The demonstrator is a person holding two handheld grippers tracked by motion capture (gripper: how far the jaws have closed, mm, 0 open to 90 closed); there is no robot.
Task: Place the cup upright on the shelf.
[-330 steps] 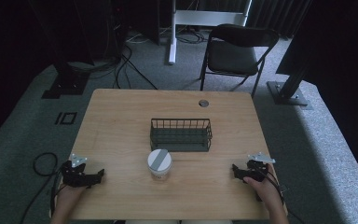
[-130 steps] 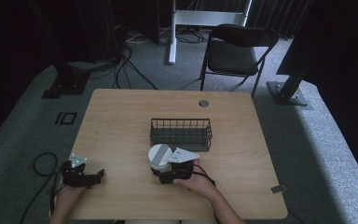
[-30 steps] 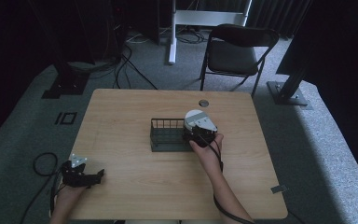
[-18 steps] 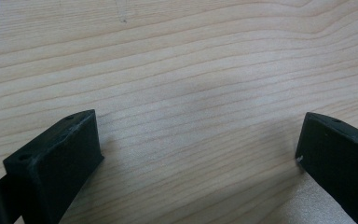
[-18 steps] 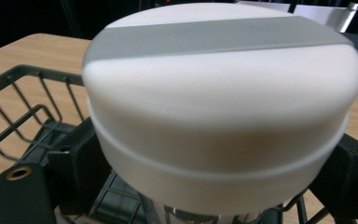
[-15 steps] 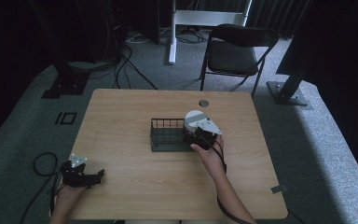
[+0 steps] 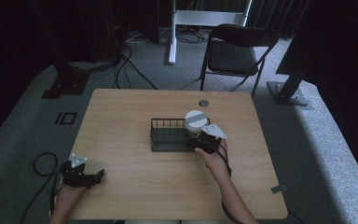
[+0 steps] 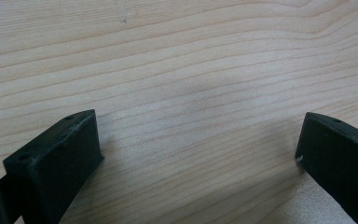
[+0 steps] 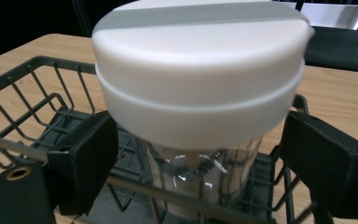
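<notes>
Dim room, grey carpet, a black folding chair behind the pale wood worktop; cables trail on the floor at far left. Near the worktop's middle sits a dark wire basket, and inside its right end stands a clear jar with a wide white lid crossed by a grey stripe. The jar's body is see-through, glinting, narrower than the lid overhanging it. The rest of the basket looks bare. Your right hand-held gripper sits at the basket's right end; its jaws flank the jar below the lid with gaps either side, so released. Your left hand-held gripper rests at the near left corner of the worktop, jaws spread wide over bare wood, gripping nothing.
</notes>
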